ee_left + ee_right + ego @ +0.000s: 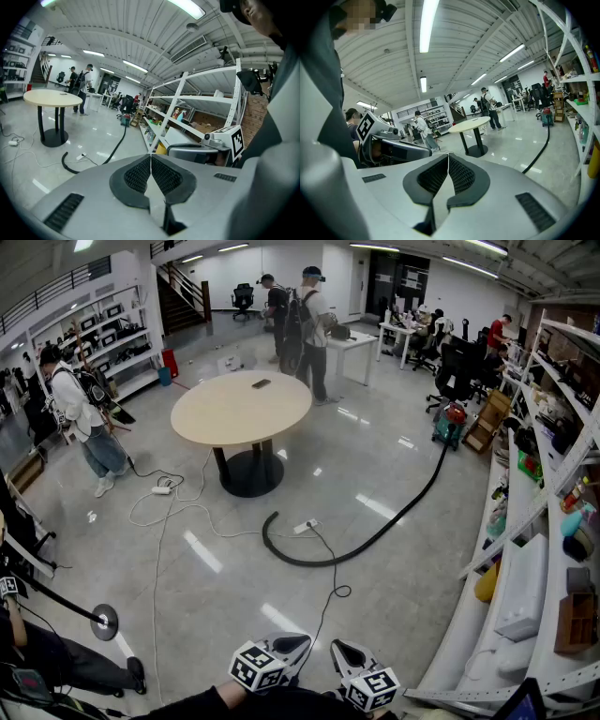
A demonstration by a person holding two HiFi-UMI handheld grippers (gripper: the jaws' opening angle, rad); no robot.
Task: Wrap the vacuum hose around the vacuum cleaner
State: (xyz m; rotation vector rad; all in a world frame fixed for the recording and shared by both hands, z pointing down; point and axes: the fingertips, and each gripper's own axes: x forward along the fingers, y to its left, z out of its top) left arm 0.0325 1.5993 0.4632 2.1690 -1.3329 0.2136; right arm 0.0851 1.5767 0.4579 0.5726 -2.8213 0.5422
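A long black vacuum hose point(375, 535) lies on the glossy floor. It runs from a small green and red vacuum cleaner point(451, 424) at the far right and curls to a loose end near the round table. The left gripper view shows the hose point(115, 150) and the vacuum cleaner point(124, 119) far off, and so does the right gripper view, with the hose point(539, 152) and the vacuum cleaner point(547, 117). My left gripper point(292, 645) point(151, 157) and right gripper point(345, 650) point(448, 155) hover side by side at the bottom edge of the head view, well short of the hose. Both are shut on nothing.
A round beige table point(242, 407) on a black foot stands beyond the hose's end. White cables and a power strip point(305, 526) lie by it. White shelving point(553, 549) lines the right side. Several people stand at the left and back. A black floor stand point(103, 621) is at the lower left.
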